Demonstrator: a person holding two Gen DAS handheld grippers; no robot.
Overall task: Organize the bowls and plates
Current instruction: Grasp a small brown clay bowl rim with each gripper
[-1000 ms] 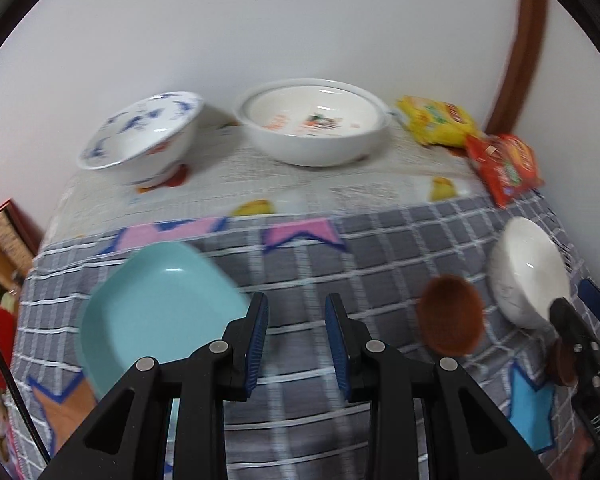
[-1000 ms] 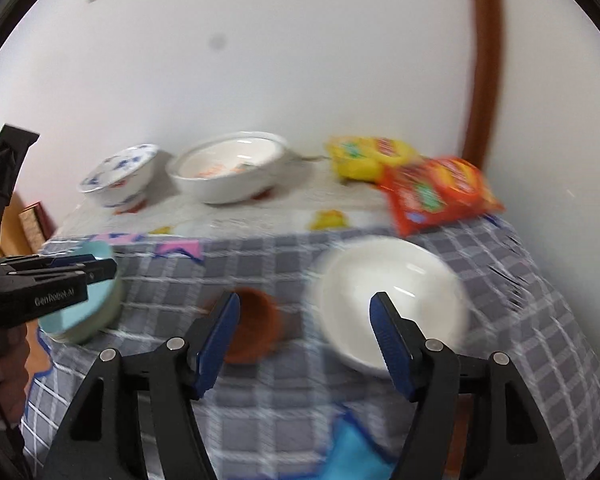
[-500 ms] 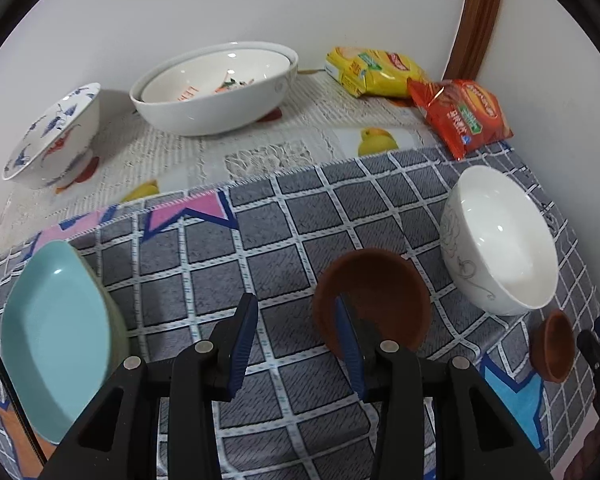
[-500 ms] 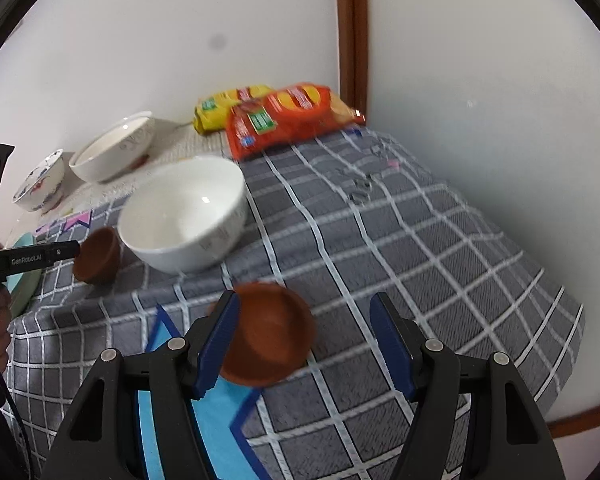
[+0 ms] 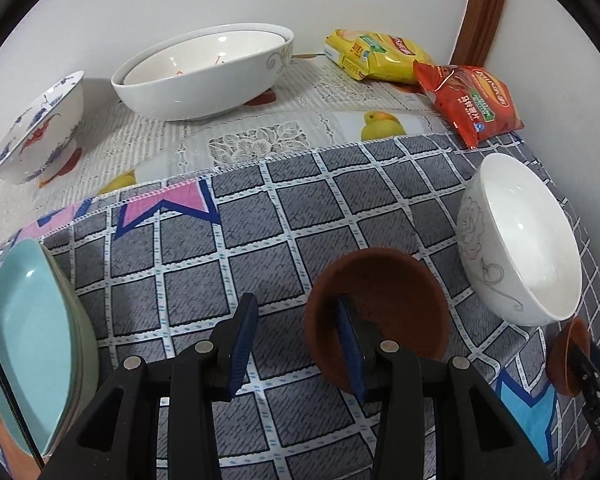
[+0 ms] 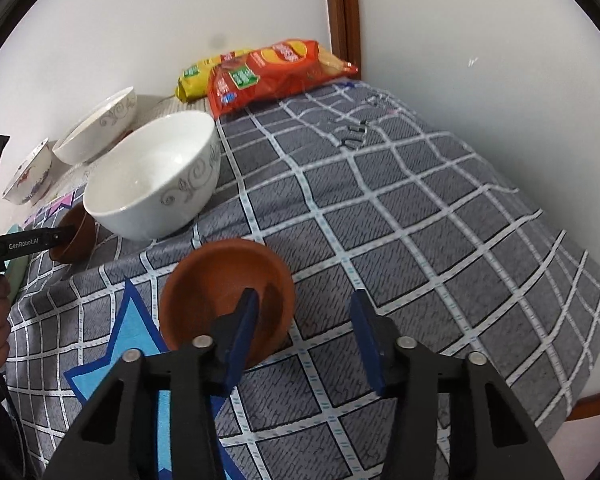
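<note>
Each tool straddles a brown bowl's rim to lift it for stacking: left tool (image 5: pixel 296 340) apart around its brown bowl (image 5: pixel 380 304), right tool (image 6: pixel 304 332) closing, not yet clamped, on the other brown bowl (image 6: pixel 220 284)

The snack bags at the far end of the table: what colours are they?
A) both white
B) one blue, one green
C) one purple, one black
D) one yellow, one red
D: a yellow bag lies next to a red bag by the wall, and the right wrist view shows the same pair.
</note>
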